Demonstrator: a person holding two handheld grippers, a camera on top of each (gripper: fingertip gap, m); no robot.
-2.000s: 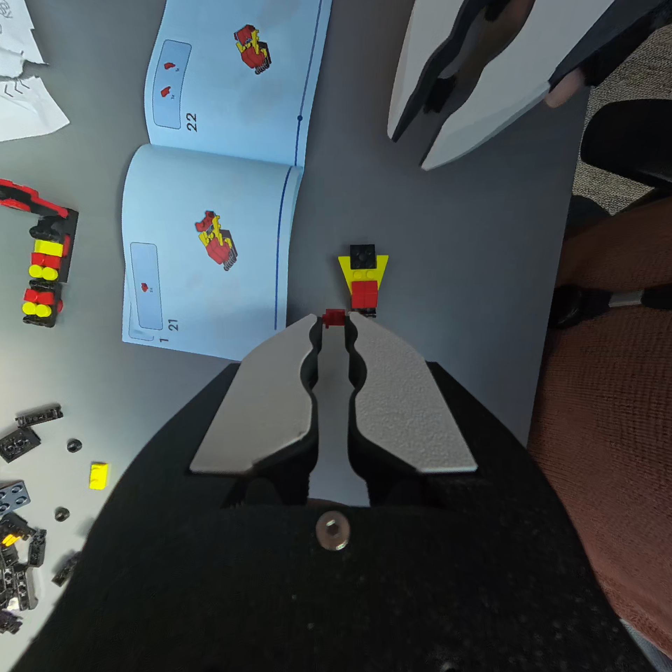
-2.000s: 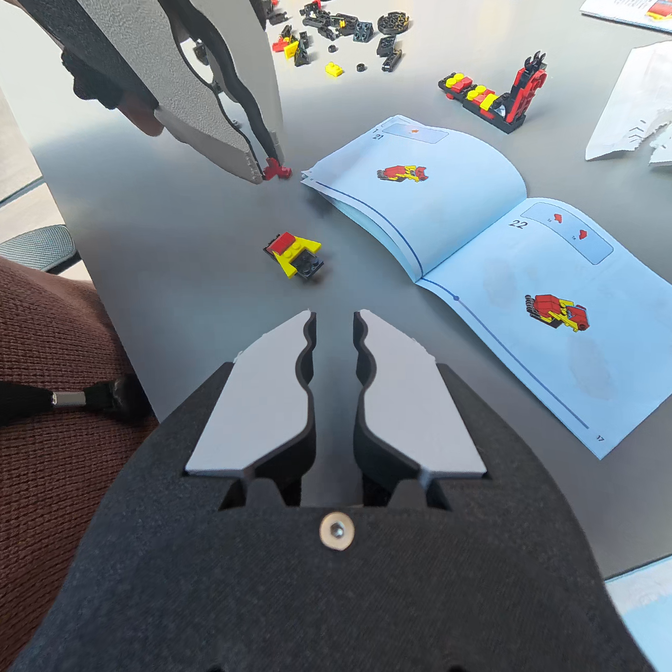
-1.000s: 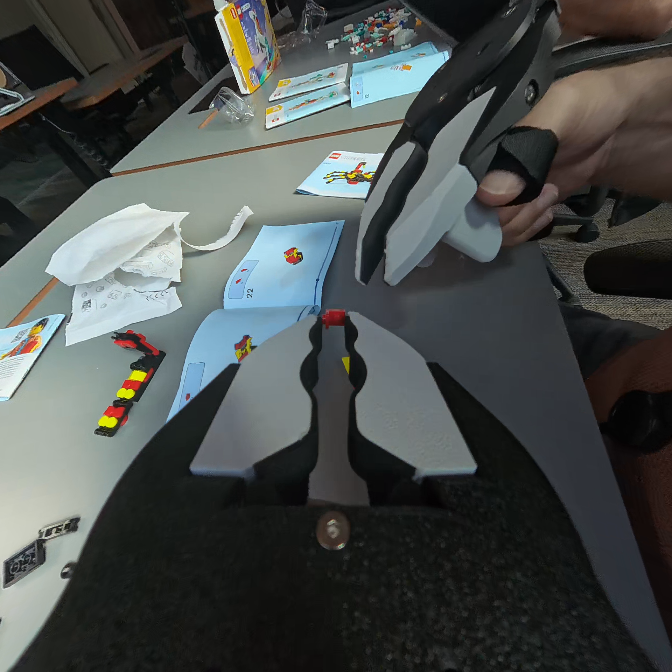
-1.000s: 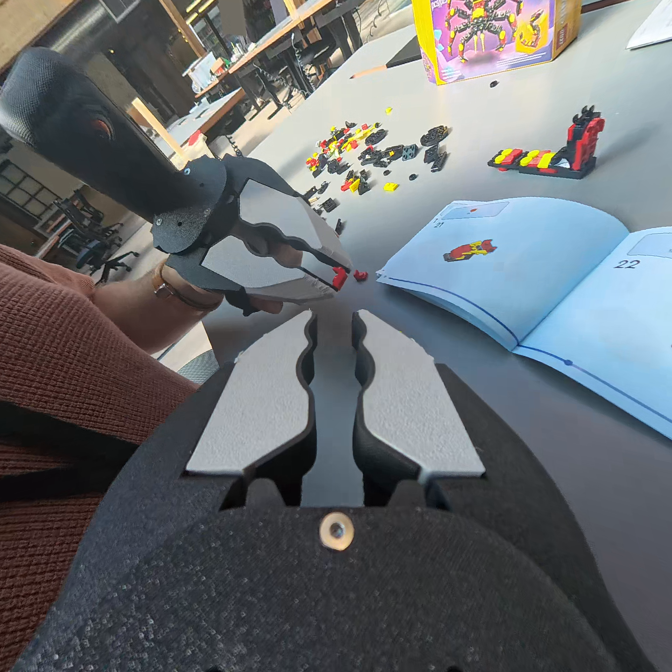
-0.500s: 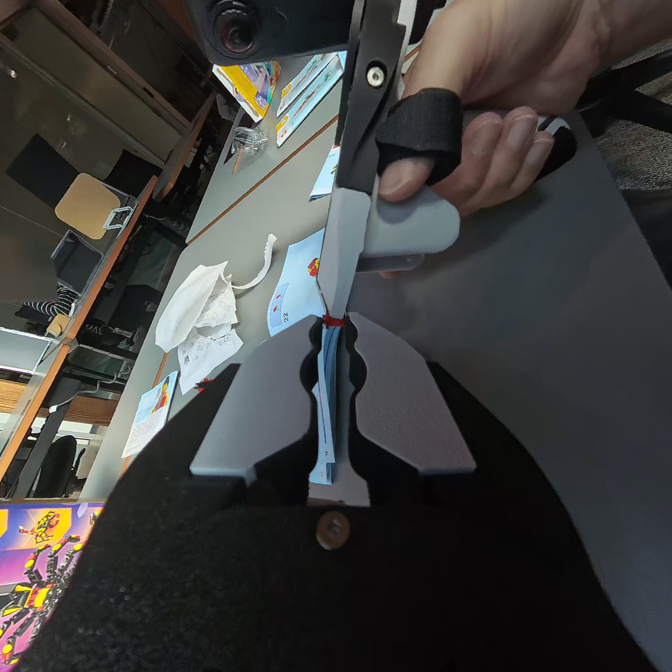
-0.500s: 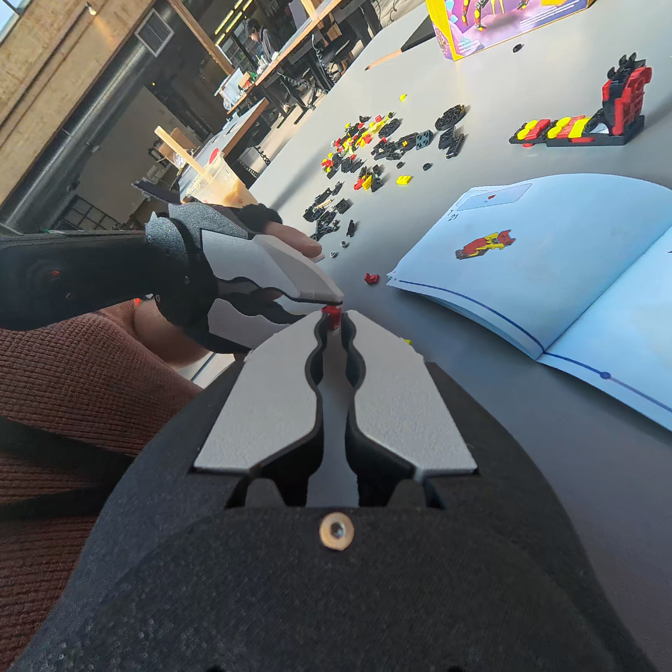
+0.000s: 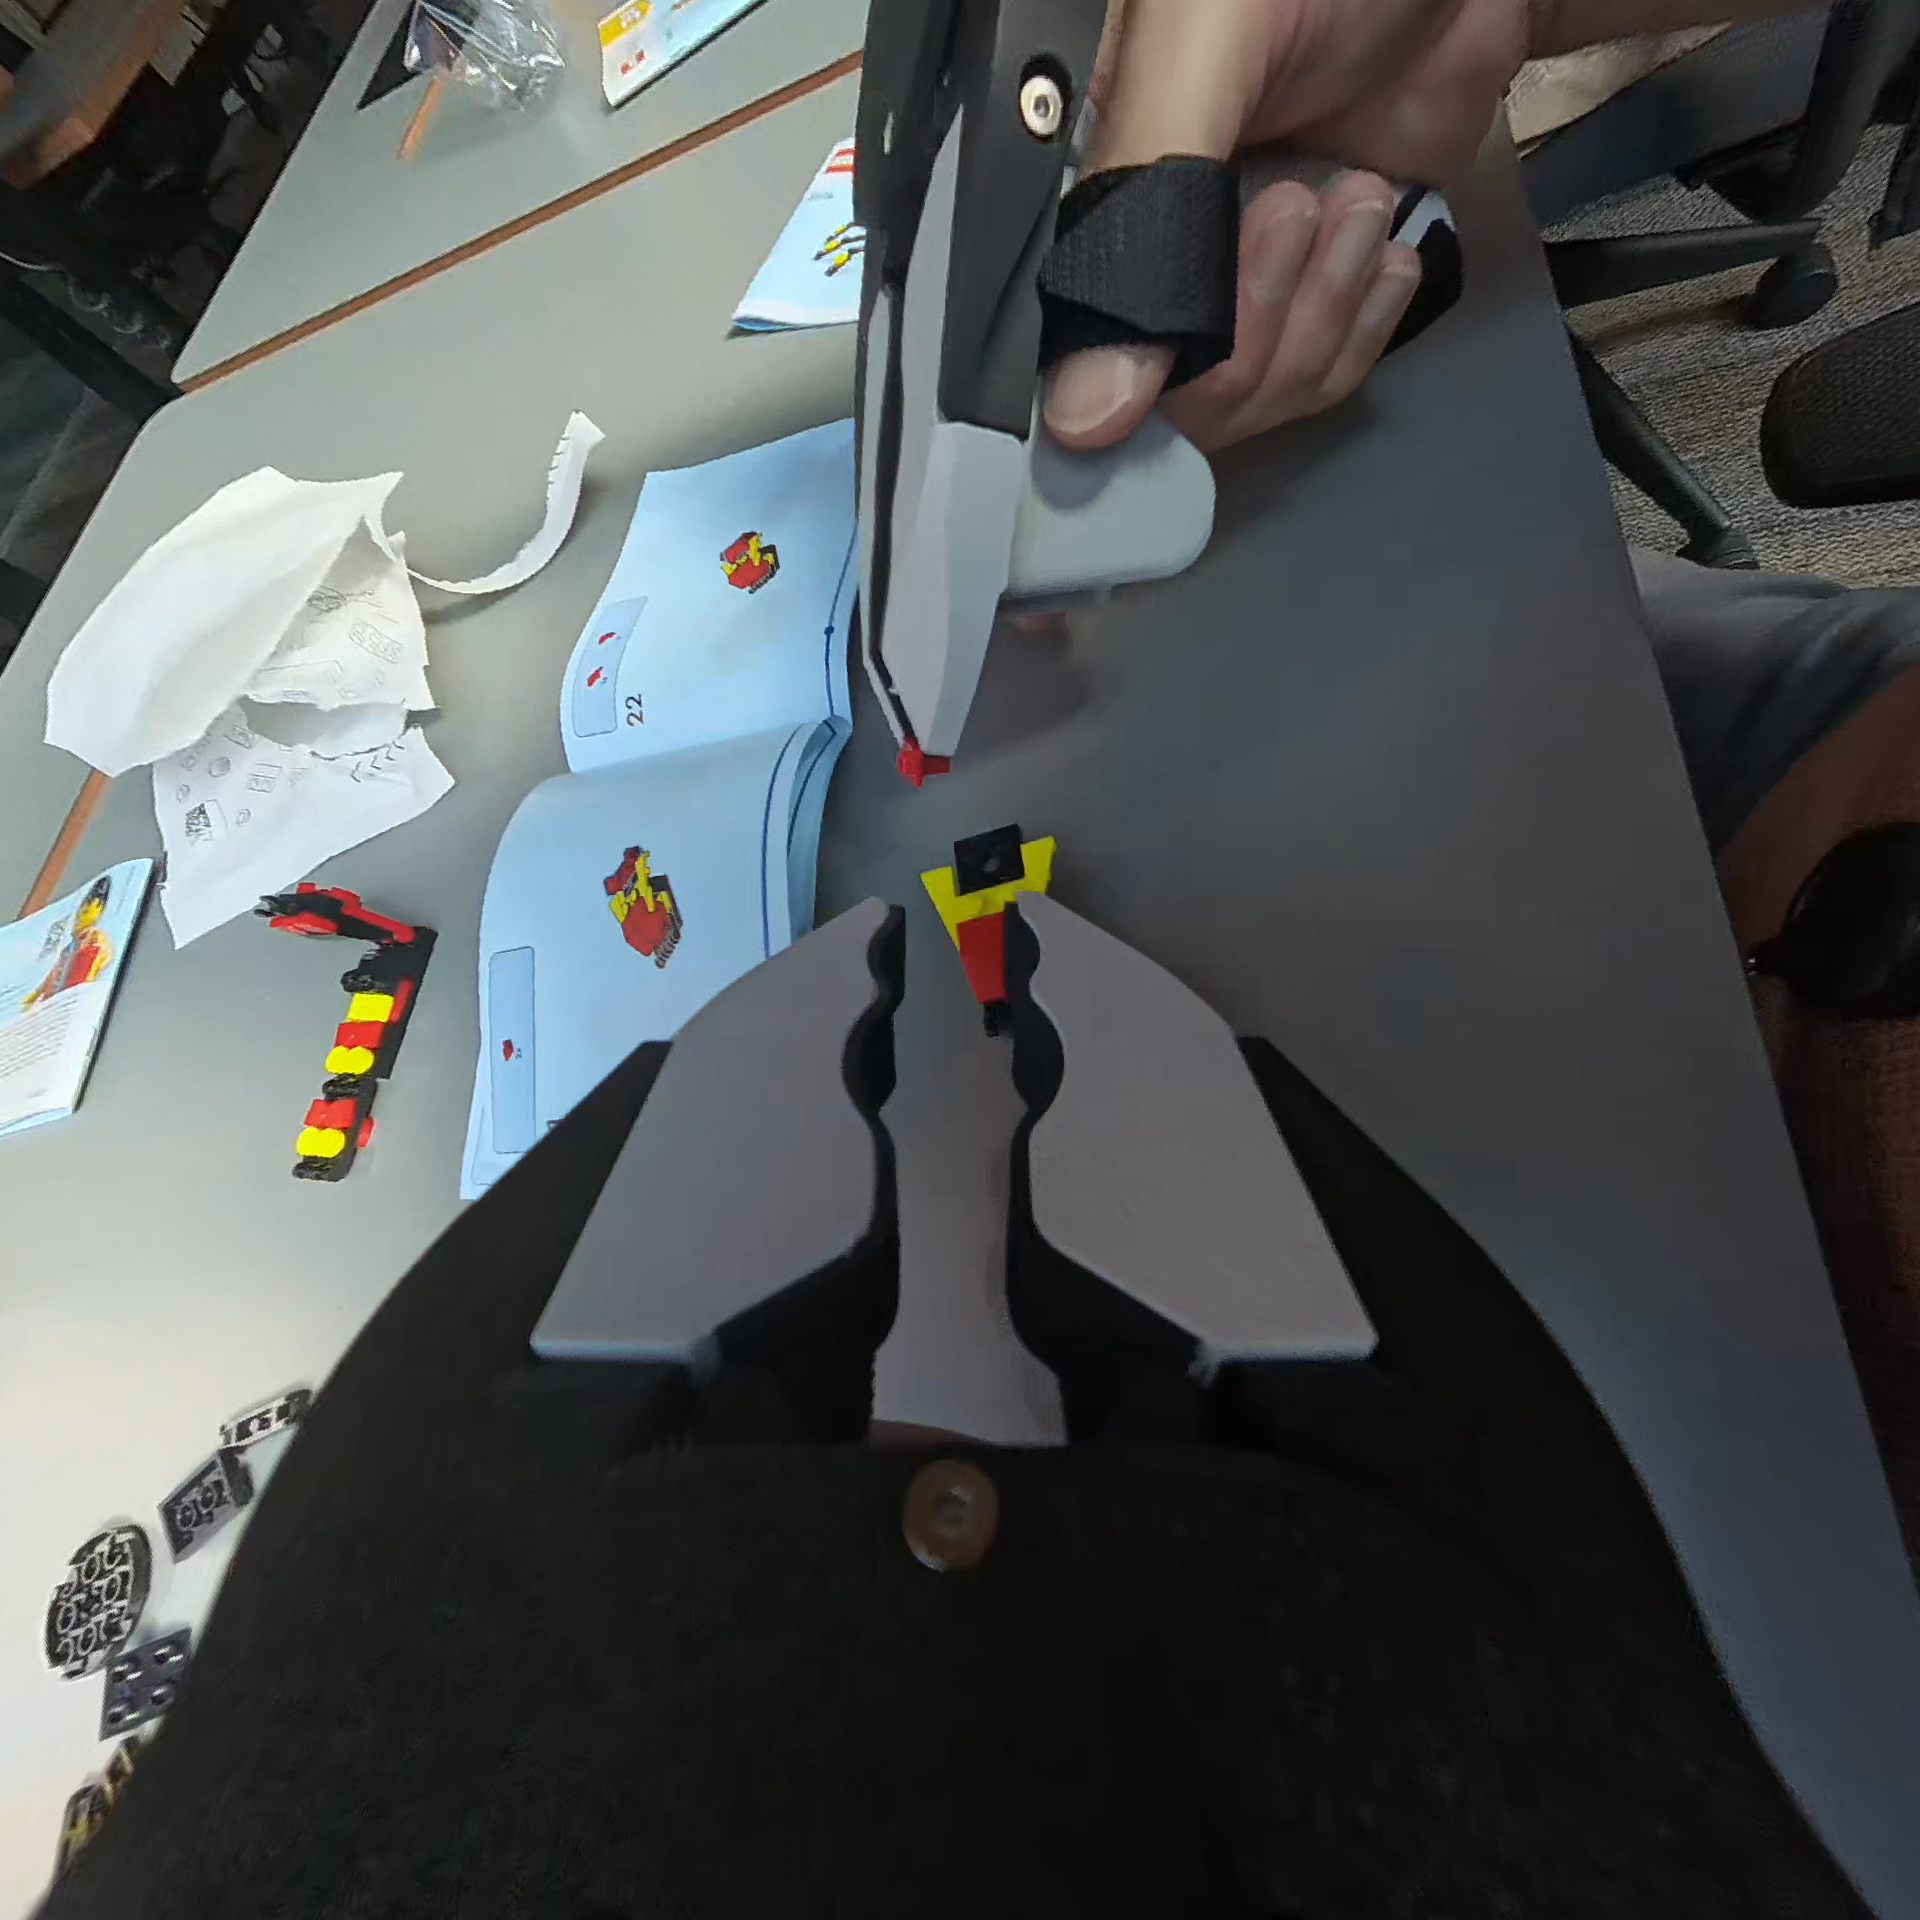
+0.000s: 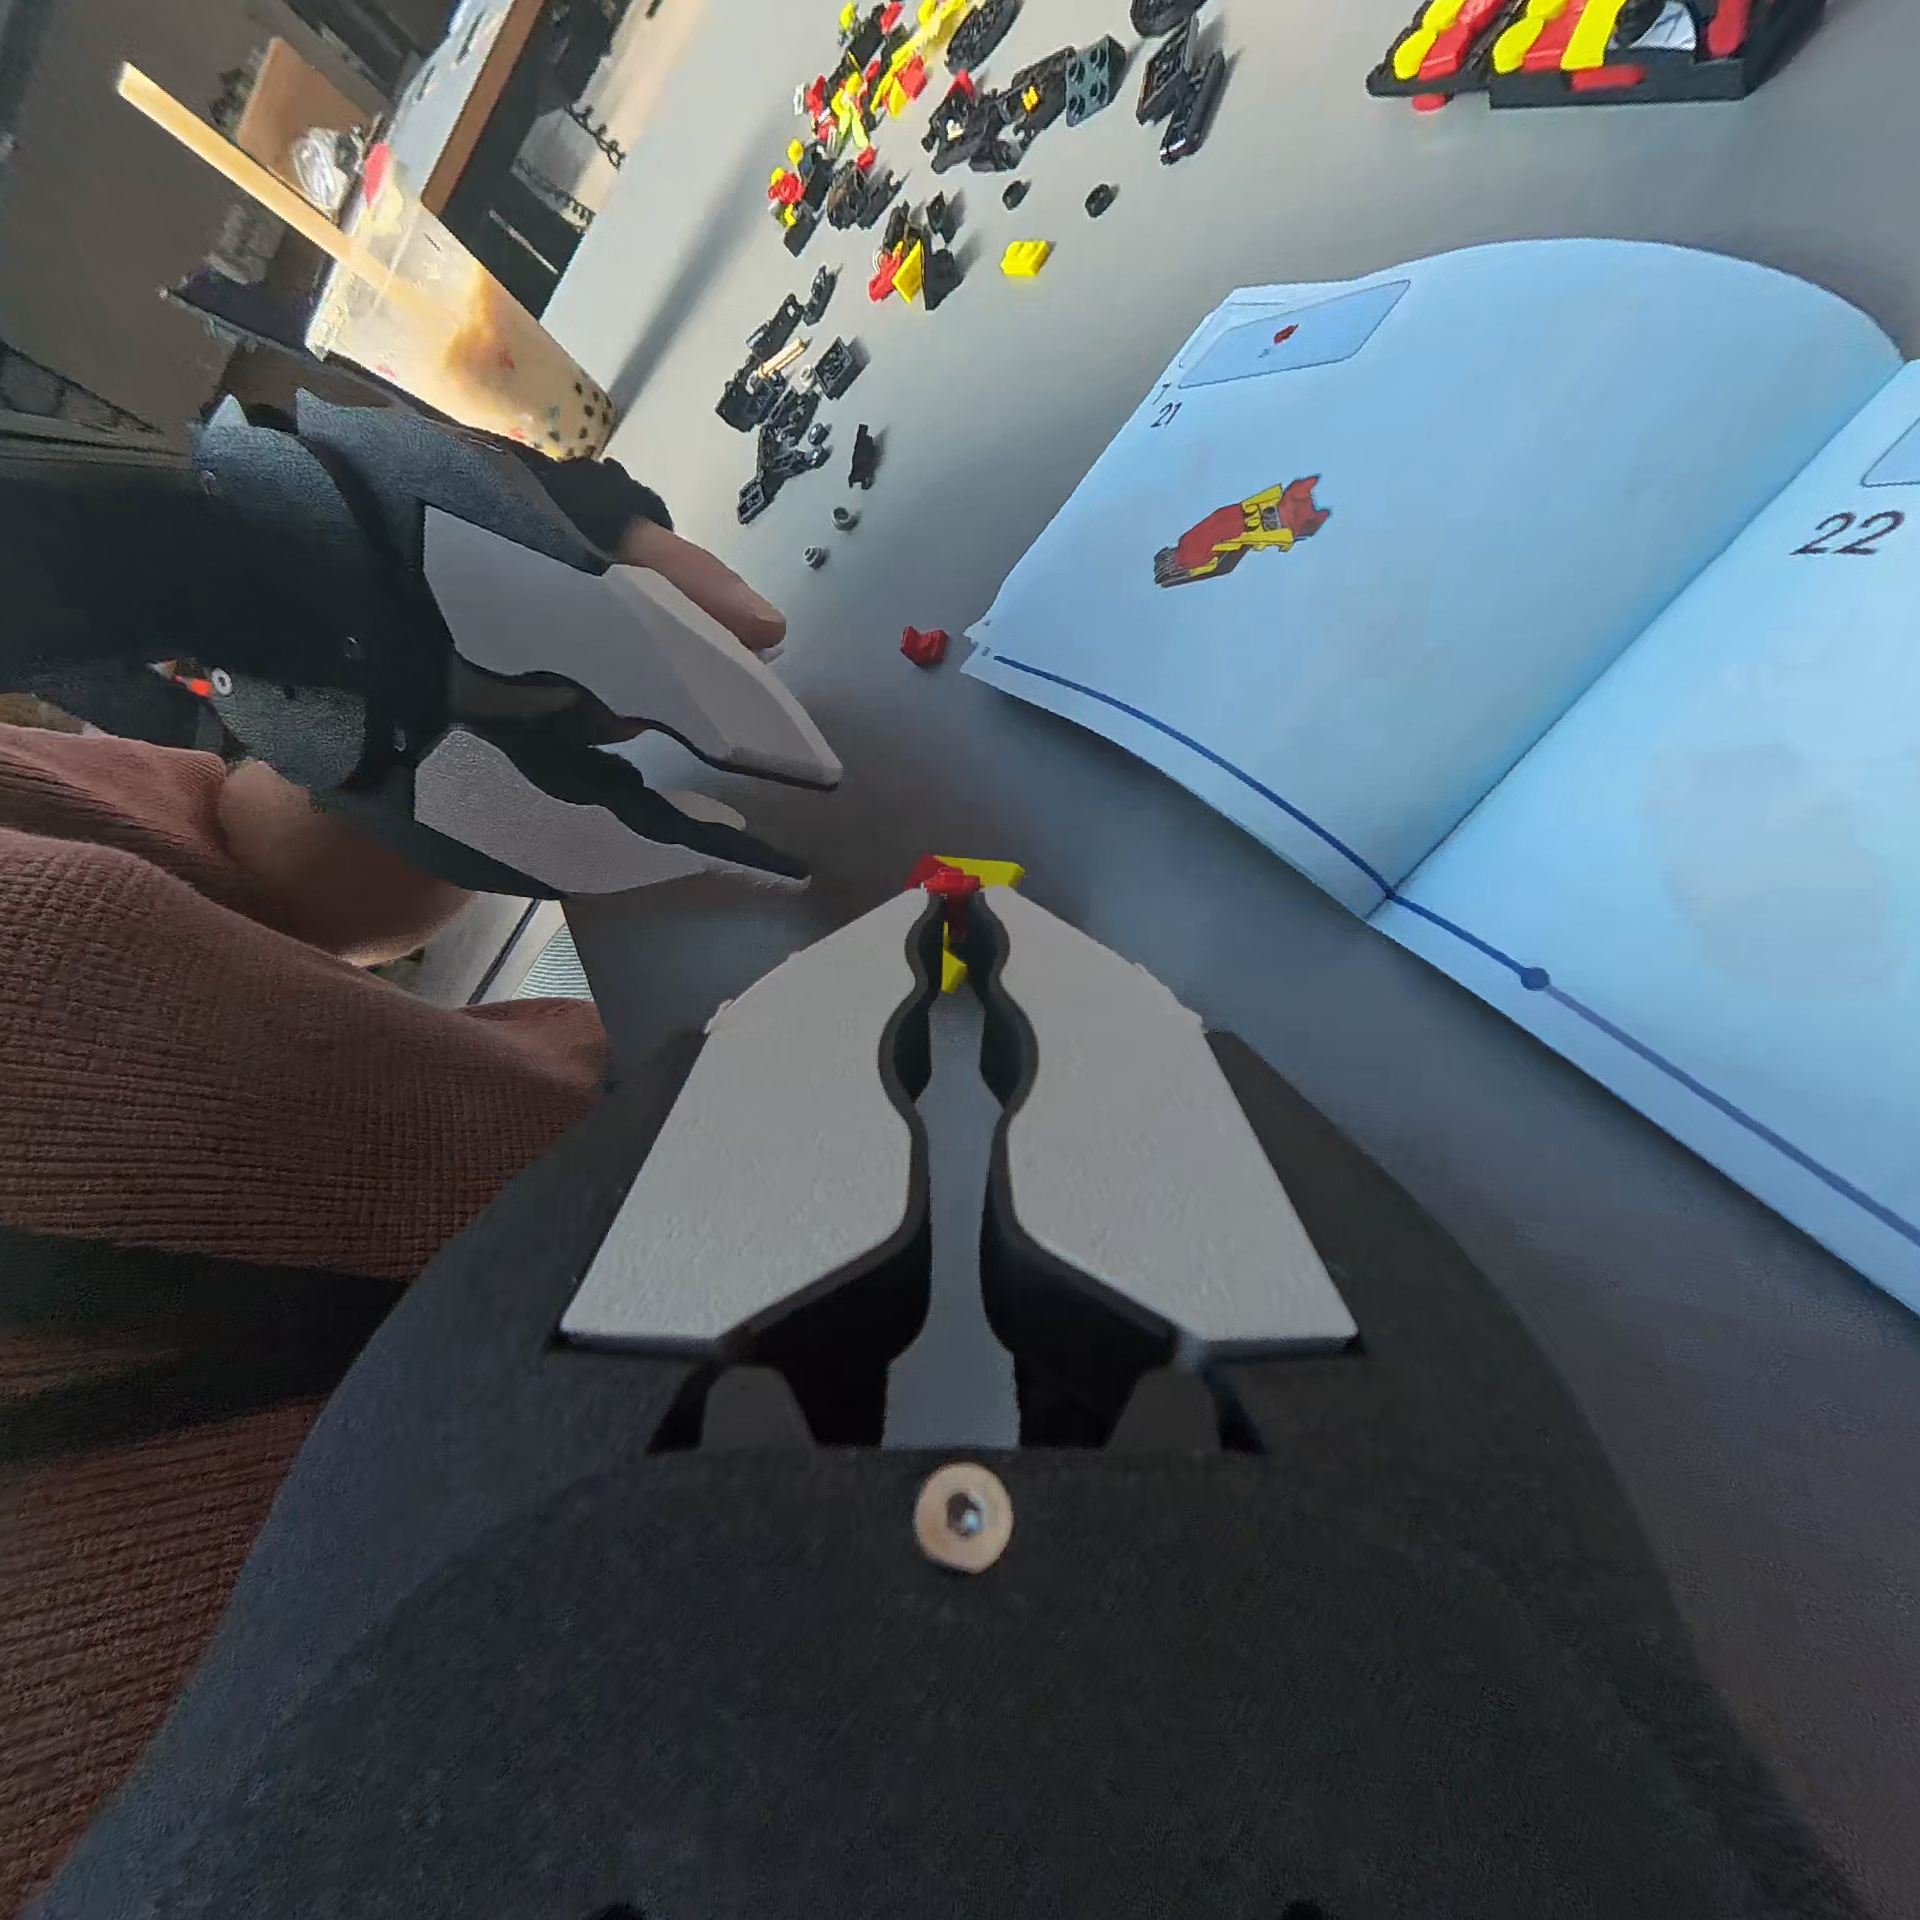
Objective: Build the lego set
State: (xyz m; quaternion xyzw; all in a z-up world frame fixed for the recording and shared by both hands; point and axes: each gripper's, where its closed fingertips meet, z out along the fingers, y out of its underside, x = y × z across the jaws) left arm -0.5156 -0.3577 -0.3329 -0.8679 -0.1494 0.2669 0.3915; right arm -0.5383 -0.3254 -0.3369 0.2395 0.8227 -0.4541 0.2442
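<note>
Two pairs of tongs work over the grey worktop (image 7: 1351, 935). Right tongs (image 7: 912, 750) pinch a small red piece (image 7: 918, 766) at their tips, held above a yellow, red and black wedge build (image 7: 987, 899) lying beside the open blue instruction booklet (image 7: 665, 894). Left tongs (image 7: 954, 914) are parted, gripping nothing, tips just over that build. Another red piece (image 8: 923, 644) lies by the booklet's edge; loose bricks (image 8: 894, 208) are scattered farther off
</note>
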